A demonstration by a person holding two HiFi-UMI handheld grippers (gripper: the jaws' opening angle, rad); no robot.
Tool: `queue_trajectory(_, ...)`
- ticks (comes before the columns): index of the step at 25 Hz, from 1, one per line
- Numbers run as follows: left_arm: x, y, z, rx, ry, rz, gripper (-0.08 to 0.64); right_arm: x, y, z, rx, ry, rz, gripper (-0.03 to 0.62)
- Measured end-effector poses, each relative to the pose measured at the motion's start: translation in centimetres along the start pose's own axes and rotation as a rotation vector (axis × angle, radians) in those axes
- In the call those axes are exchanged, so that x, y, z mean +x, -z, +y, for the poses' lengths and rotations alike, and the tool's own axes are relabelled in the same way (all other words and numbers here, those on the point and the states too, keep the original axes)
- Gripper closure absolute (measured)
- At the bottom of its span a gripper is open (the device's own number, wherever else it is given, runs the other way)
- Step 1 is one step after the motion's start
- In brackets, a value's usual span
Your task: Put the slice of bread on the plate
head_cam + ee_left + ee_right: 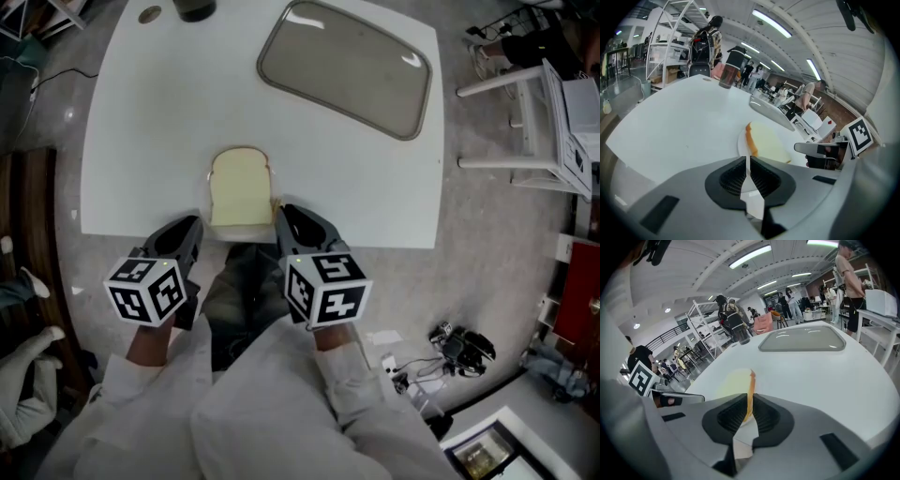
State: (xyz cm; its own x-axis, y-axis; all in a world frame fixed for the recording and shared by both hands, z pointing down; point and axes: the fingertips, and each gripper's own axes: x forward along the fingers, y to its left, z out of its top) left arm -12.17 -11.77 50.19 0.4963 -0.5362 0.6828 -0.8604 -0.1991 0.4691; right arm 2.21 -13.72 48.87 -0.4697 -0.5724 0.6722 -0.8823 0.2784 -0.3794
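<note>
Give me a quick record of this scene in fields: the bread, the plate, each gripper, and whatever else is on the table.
bread: slice of bread lying flat on the plate
plate: plate, small and white, at the near edge of the table
left gripper: left gripper, jaws almost together, apparently on the plate's rim
right gripper: right gripper, jaws closed on the slice's crust edge
other items: grey tray at the far right; dark cup at the far edge
task status: bread on plate, not yet released
</note>
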Motion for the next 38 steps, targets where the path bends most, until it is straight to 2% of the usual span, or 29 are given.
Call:
queue_trajectory(4,0.6,0.2,0.5,-0.046,0.019,0.007,0.548,0.8,0.4,-0.7,0.014,0.01,0.018,0.543)
queue_trajectory(8,0.9,0.4,0.9,-0.094,0.022,0.013,0.546,1.2,0.8,-1.0,0.014,0.013,0.037,0.54)
queue_trajectory(13,1.5,0.5,1.1,-0.095,0.019,0.038,0.494,2.2,1.4,-1.3,-0.001,0.011,0.078,0.526)
queue_trajectory(20,2.1,0.7,1.1,-0.109,0.02,0.069,0.494,2.8,1.3,-2.1,-0.024,0.039,0.096,0.526)
queue_trajectory(29,2.4,0.9,1.3,-0.117,0.024,0.077,0.486,3.5,1.9,-2.0,-0.053,0.013,0.156,0.526)
queue_trajectory(35,2.3,0.6,1.3,-0.102,0.056,0.092,0.486,3.7,1.9,-1.7,-0.019,-0.029,0.168,0.526)
queue_trajectory(38,2.5,0.6,1.4,-0.126,0.073,0.09,0.486,3.7,2.1,-1.7,0.021,-0.044,0.152,0.526)
